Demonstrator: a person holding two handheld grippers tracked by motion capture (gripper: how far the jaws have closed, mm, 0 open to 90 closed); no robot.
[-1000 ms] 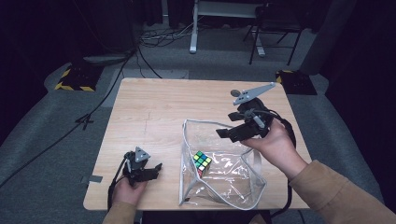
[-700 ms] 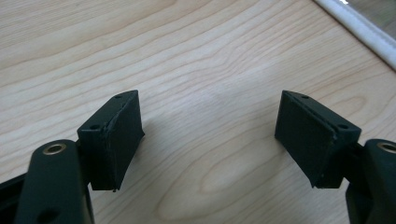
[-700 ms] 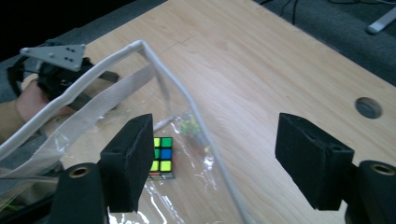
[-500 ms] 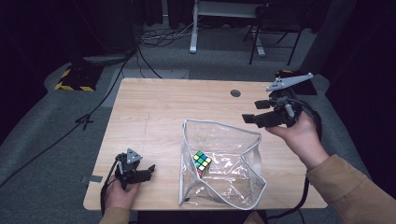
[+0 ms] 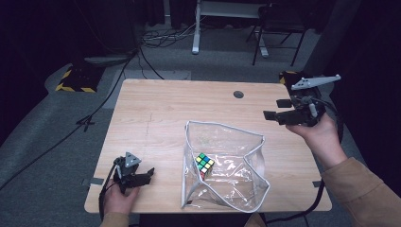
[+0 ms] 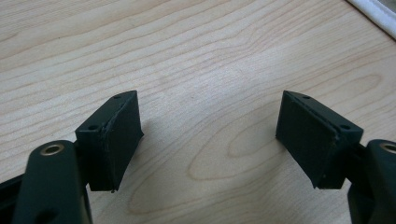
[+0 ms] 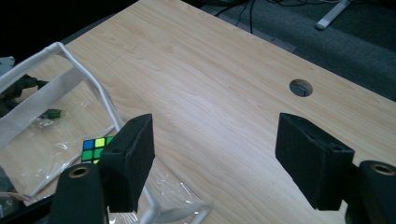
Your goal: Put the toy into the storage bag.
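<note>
The pale wooden tabletop (image 5: 156,123) carries, toward its near right part, a clear plastic zip pouch with white trim (image 5: 224,165), standing open with its mouth facing up and away from the person. Inside it, against the left wall, lies a multicoloured puzzle cube (image 5: 204,163), its green and yellow squares showing through the film; in the right gripper view the cube (image 7: 93,148) sits just behind the left jaw. What has changed in the last second is the right hand: a second ago the right tongs (image 5: 283,109) were at the pouch's far right rim, and now they have drawn back and up past the tabletop's right edge, jaws spread wide and holding nothing, well apart from the pouch. The left tongs (image 5: 144,177) have also slid back toward the near left corner and rest there, jaws parted over bare wood (image 6: 205,70) and empty. Judging from this, the cube is already packed and both hands have let go; what likely remains is closing the pouch's zip, which neither tongs is placed for yet.
</note>
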